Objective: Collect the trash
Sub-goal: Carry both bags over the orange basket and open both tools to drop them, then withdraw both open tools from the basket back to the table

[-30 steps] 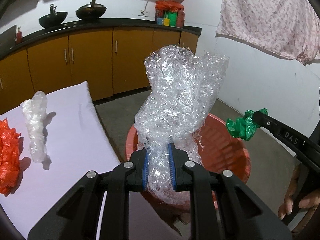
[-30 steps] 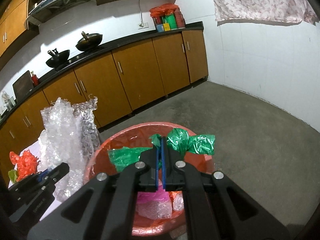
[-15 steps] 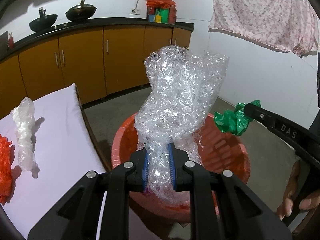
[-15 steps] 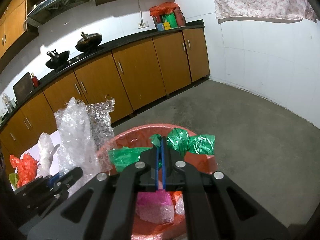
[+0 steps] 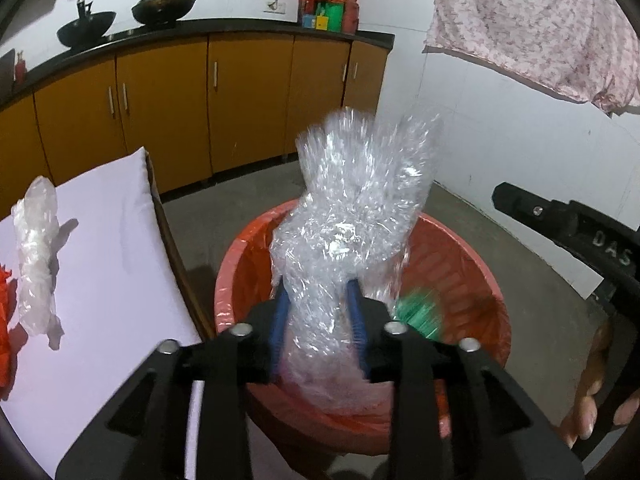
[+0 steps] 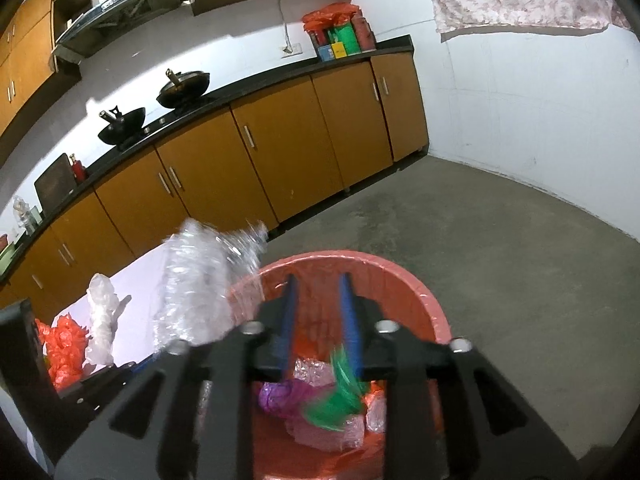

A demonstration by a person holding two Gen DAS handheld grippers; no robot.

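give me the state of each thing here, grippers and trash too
left gripper: jaws part open, bubble wrap between the pads
right gripper: open, empty
bubble wrap: upright over the bin
green bag: blurred, inside the bin
red bin: lined, partly filled
clear plastic roll: lying on the white table

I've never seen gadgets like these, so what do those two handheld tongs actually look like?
Both are matte black plastic. Each of the left tongs and right tongs has two angular fingers tipped with ribbed blue pads and round silver bolts at the joints. White letters "DAS" mark the right one's side. No cables or sleeves show.
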